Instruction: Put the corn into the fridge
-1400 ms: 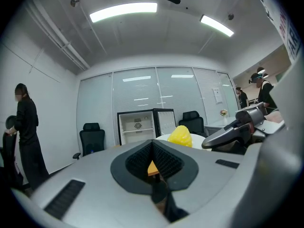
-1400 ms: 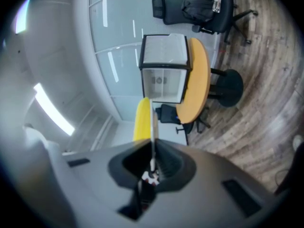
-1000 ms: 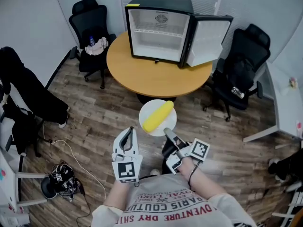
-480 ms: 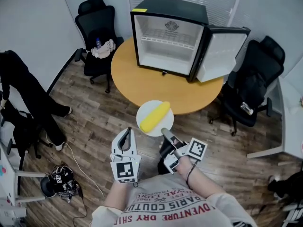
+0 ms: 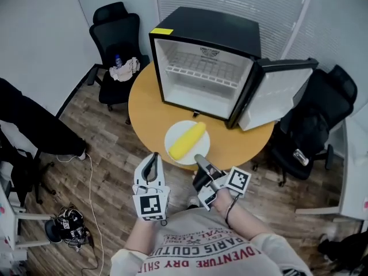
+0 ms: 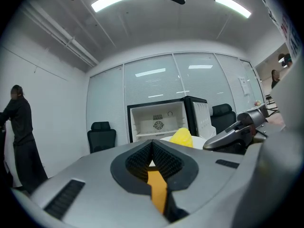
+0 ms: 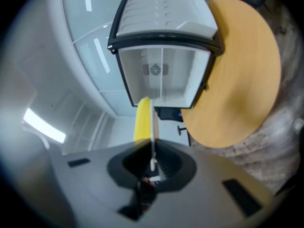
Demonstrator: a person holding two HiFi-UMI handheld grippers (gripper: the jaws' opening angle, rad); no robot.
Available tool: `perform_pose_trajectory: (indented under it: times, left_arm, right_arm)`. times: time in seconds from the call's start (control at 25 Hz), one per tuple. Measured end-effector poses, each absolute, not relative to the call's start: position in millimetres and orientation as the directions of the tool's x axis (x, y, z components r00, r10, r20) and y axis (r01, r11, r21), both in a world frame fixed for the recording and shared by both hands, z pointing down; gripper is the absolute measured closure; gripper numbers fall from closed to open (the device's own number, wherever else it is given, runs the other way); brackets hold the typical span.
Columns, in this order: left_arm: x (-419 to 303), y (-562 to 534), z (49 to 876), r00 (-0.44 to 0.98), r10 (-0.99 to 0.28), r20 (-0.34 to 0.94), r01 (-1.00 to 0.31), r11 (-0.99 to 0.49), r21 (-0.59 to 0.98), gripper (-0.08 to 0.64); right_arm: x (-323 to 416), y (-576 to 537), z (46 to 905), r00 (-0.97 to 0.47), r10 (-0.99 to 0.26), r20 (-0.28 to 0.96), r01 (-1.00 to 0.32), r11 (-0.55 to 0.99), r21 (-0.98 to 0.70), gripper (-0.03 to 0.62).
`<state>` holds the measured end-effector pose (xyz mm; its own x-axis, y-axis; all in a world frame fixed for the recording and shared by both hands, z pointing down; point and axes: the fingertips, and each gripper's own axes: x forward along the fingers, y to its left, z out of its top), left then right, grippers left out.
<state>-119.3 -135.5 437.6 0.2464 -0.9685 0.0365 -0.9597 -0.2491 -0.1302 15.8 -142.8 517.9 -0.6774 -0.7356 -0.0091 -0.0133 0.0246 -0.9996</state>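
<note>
A yellow corn cob (image 5: 187,141) lies on a white plate (image 5: 202,152) held over the near edge of the round wooden table (image 5: 148,105). My right gripper (image 5: 199,159) is shut on the plate's near rim. In the right gripper view the plate (image 7: 152,127) shows edge-on between the jaws, with the corn (image 7: 142,120) beside it. My left gripper (image 5: 152,156) hangs to the plate's left, shut and with nothing in it. The black mini fridge (image 5: 201,76) stands on the table with its door (image 5: 276,96) swung open to the right. Its white inside has one wire shelf.
Black office chairs stand around the table: one at the back left (image 5: 118,39) with cloth and a bottle on its seat, one at the right (image 5: 313,125). A person in black (image 5: 31,122) is at the left. Cables and a headset (image 5: 69,220) lie on the wood floor.
The table and fridge have come closer in the head view. The plate with the corn, once over the floor, now hangs over the table's near edge. Both grippers keep their hold.
</note>
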Motion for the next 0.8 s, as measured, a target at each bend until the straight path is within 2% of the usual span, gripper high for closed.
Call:
perform_pose_trajectory:
  times: [0.44, 0.8]
  left_arm:
    - [-86, -226, 451, 0.277, -0.959, 0.066, -0.954, -0.283, -0.099, 0.528]
    - [-76, -313, 448, 0.406, -0.911, 0.068, -0.905, -0.411, -0.109, 0.528]
  right_arm:
    - [52, -230, 526, -0.643, -0.765, 0.026, -0.035, -0.005, -0.999, 0.552]
    - [59, -295, 525, -0.538, -0.842, 0.036, -0.026, -0.026, -0.999, 0.552]
